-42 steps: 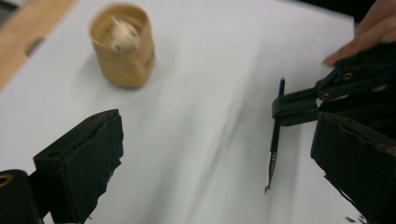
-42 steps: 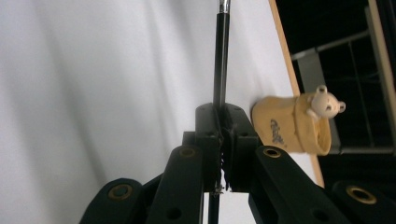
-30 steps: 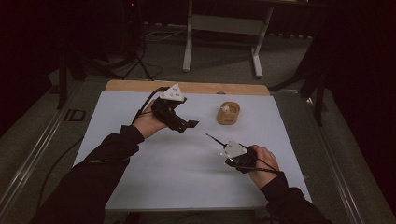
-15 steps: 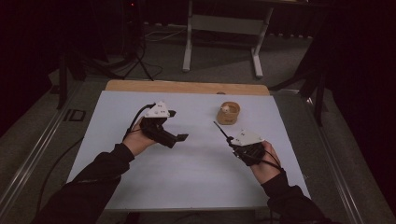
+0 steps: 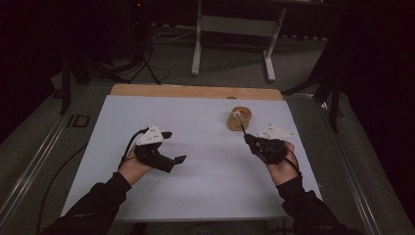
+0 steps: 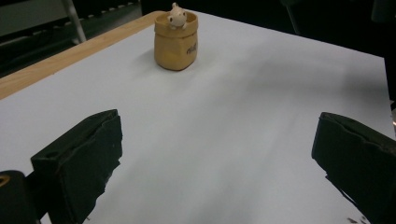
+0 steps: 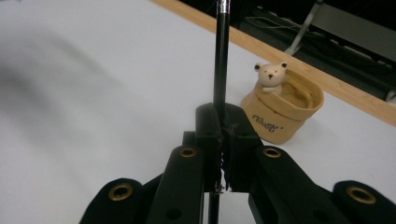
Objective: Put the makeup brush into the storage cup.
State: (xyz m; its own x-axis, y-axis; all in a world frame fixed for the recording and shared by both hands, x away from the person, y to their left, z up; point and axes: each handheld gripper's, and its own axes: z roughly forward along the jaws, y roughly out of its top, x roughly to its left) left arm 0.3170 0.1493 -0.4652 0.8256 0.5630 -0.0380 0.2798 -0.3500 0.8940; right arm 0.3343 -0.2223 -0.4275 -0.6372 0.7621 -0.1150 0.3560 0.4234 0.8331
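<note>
A tan cup [image 5: 240, 118] with a small bear figure at its rim stands at the far right of the white table [image 5: 205, 191]. My right gripper [image 5: 250, 139] is shut on a thin black pencil [image 5: 241, 124], whose far end reaches up to the cup's near side. In the right gripper view the pencil [image 7: 221, 56] rises straight from the closed jaws of the right gripper [image 7: 226, 116], with the cup [image 7: 285, 114] just to its right. My left gripper [image 5: 175, 147] is open over the table's left-middle. In its own view the left gripper [image 6: 215, 172] has jaws wide apart with nothing between them, and the cup [image 6: 176, 42] stands far ahead.
A wooden strip [image 5: 195, 91] runs along the table's far edge. Beyond it, on the dark floor, stand a white frame's legs [image 5: 198, 44] and a tripod [image 5: 142, 54]. Bare white surface lies between the two grippers.
The left gripper has drawn back toward the person and to the left. The right gripper has carried the pencil to the right and forward, up to the cup.
</note>
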